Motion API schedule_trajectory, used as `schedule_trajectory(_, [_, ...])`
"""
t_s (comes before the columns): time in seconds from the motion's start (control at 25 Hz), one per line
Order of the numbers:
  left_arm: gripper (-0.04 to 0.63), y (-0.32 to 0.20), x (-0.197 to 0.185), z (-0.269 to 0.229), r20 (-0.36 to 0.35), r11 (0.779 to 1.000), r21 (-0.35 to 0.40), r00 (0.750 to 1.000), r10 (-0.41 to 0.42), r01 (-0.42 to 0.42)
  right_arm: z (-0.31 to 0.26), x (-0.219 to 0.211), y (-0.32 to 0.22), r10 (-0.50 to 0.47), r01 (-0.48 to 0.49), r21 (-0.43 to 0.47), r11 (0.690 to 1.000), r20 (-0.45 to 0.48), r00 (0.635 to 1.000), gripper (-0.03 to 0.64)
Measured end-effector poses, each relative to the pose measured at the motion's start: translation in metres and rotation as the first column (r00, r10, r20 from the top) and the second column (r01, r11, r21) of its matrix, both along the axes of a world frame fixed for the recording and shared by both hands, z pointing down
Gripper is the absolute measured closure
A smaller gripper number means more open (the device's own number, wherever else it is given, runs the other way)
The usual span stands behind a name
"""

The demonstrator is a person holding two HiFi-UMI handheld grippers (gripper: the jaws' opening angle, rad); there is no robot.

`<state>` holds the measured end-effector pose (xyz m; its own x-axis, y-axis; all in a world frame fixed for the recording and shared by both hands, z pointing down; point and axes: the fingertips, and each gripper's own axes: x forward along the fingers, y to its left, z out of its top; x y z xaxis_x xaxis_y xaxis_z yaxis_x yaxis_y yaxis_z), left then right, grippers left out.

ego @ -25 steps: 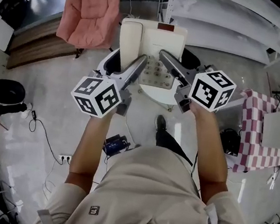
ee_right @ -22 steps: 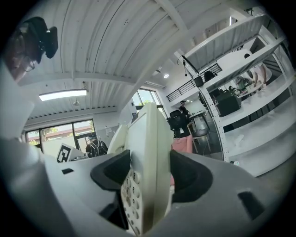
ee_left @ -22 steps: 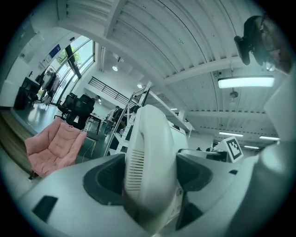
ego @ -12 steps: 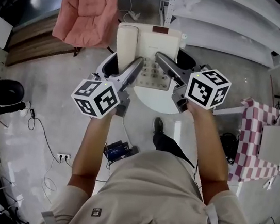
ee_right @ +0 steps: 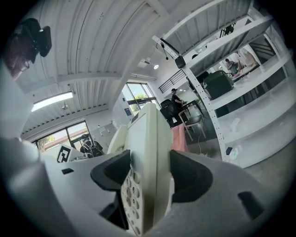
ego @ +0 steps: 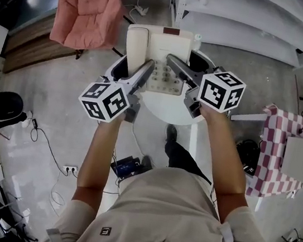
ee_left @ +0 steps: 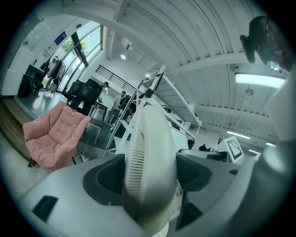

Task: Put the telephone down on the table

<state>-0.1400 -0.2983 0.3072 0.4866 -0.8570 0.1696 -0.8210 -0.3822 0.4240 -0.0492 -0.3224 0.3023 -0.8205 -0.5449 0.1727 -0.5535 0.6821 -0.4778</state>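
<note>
You held the white telephone (ego: 161, 48) in both tongs over the far half of the round white worktop (ego: 167, 109). In the head view its top end reached past the far edge. Your left tongs (ee_left: 150, 178) were clenched on the handset (ego: 138, 45), which lay along the telephone's left side. Your right tongs (ee_right: 148, 180) were clamped across the body's right edge, with the keypad (ego: 163, 79) turned toward the left-hand jaw. Both tongs pointed in from the near edge, side by side. Whether the telephone's underside touched the worktop could not be told. A pink armchair (ego: 87, 6) stood on the floor beyond the far-left edge.
</note>
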Motion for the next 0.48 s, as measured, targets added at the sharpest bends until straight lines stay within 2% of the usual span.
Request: schedule_trajectory(0.48, [0.27, -0.065, 0.013, 0.09, -0.007, 0.989, -0.147, 1.0, 0.027, -0.028, 0.091, 0.014, -0.063, 0.027, -0.028, -0.129, 0.991, -0.01, 1.0, 0.364])
